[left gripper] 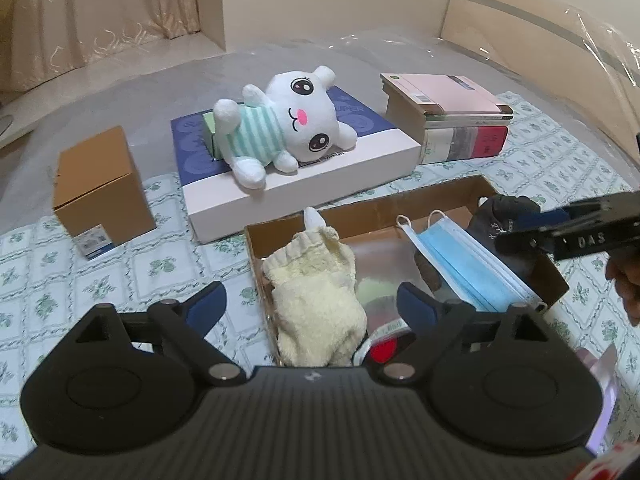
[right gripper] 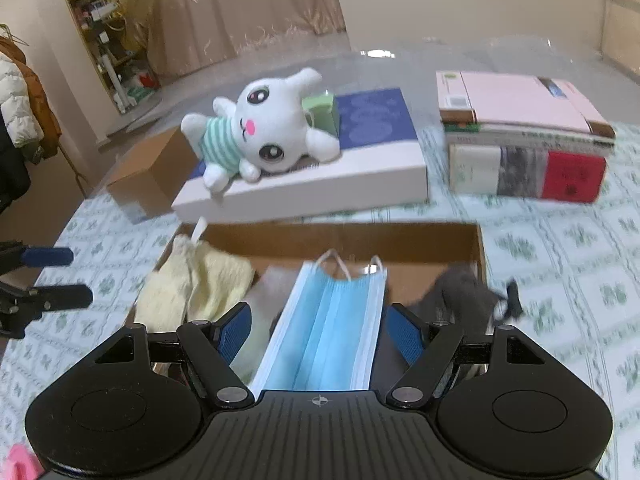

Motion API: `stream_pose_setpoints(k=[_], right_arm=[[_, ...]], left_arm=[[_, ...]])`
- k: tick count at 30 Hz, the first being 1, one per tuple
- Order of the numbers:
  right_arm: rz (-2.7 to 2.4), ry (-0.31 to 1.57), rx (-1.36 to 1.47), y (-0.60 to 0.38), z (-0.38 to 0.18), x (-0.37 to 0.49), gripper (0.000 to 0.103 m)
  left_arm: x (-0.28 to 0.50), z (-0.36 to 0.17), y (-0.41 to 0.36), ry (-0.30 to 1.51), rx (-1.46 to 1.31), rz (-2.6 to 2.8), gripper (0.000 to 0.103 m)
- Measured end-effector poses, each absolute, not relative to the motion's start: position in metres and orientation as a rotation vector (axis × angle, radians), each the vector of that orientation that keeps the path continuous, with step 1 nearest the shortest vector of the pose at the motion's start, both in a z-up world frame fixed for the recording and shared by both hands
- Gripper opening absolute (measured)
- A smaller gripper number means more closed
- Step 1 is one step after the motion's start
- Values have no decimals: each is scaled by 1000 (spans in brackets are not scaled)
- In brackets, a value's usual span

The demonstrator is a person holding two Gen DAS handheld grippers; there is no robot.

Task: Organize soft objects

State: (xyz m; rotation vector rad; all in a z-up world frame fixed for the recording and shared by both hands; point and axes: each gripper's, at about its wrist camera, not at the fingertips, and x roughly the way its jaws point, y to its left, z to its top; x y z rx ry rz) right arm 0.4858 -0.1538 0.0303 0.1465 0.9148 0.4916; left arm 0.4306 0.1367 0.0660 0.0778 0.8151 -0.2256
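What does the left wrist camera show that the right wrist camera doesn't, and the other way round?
Only the left wrist view shows a red-and-white packet in clear wrap at the near end of the cardboard tray, and the right tool reaching in from the side.

Only the right wrist view shows a cluttered bookshelf, hanging jackets, and the left tool.

Both show the white plush bunny lying on a flat white box, the stacked books, cream knit socks, a blue face mask and a dark glove in the tray.
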Motion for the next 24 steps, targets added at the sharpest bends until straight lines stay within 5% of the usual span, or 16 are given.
stream_pose_setpoints(k=[3, 7, 24], right_arm=[[494, 941, 135, -155, 36, 473, 77], [487, 950, 138, -157, 45, 455, 90], [463, 858, 92, -167, 113, 378, 90]], left_arm=[[421, 72, 135, 836, 68, -210, 102], [409, 81, 132, 864, 38, -195, 102], [329, 119, 100, 710, 49, -139, 95]])
